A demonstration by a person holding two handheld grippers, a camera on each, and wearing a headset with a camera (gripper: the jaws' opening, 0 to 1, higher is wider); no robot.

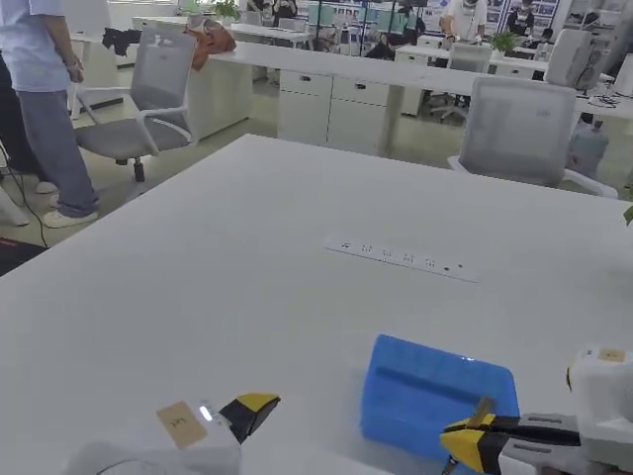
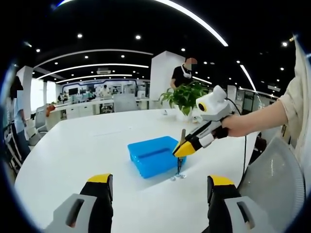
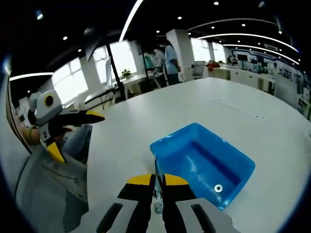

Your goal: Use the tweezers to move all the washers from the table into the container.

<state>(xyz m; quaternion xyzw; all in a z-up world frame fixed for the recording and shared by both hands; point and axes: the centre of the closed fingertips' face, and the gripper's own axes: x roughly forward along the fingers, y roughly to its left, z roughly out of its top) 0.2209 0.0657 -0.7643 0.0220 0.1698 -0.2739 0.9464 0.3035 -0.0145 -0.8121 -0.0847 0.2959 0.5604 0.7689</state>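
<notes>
An open-plan office: rows of white desks (image 1: 396, 74), grey swivel chairs (image 1: 148, 79), recessed ceiling lights (image 2: 138, 37).

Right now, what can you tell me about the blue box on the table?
The blue box is a shallow, open-topped tray that looks like bright plastic, rectangular with rounded corners and low walls. It sits flat on the white table, upright and not tilted. One small washer lies inside, near a corner. The tweezers in the right gripper point down just beside it.
</notes>
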